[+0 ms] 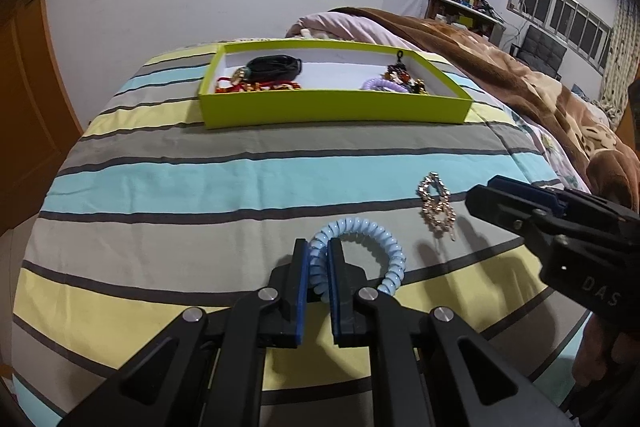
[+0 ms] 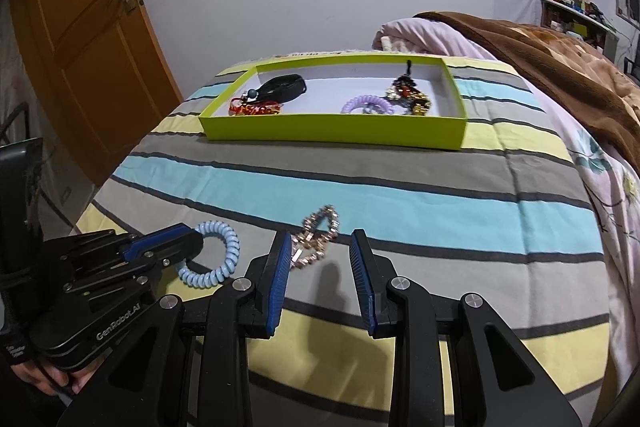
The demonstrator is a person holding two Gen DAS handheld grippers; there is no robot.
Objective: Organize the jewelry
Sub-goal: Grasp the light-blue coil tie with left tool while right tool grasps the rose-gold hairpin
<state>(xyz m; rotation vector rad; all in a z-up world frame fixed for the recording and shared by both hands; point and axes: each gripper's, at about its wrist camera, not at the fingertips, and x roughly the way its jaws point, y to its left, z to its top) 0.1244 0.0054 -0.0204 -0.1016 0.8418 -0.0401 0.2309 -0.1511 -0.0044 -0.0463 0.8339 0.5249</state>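
Gripping the pale blue spiral hair tie (image 1: 362, 255) with the left tongs (image 1: 319, 259), blue pads (image 1: 305, 279) pressed on one side of its coil, rest of the loop lying on the striped bedspread (image 1: 200, 183)
Hovering with the right tongs (image 2: 320, 251) spread wide and empty, just short of the rose-gold chain bracelet (image 2: 318, 237), which lies on a grey stripe just beside the hair tie; near end of the bracelet sits by the left blue pad (image 2: 280, 279), whether touching cannot be told
Resting further back on the bed: a lime-green shallow box (image 1: 332, 107) with a white inside
Holding at its left end a black pouch (image 2: 284, 87) and red beaded strands (image 2: 254, 109); at its right end a lilac spiral hair tie (image 2: 368, 105) and a dark beaded charm with gold pieces (image 2: 410, 95)
Lying to the right of the bedspread: a pink quilt and brown blanket (image 2: 560, 55)
Standing at the left: an orange wooden door (image 2: 88, 39)
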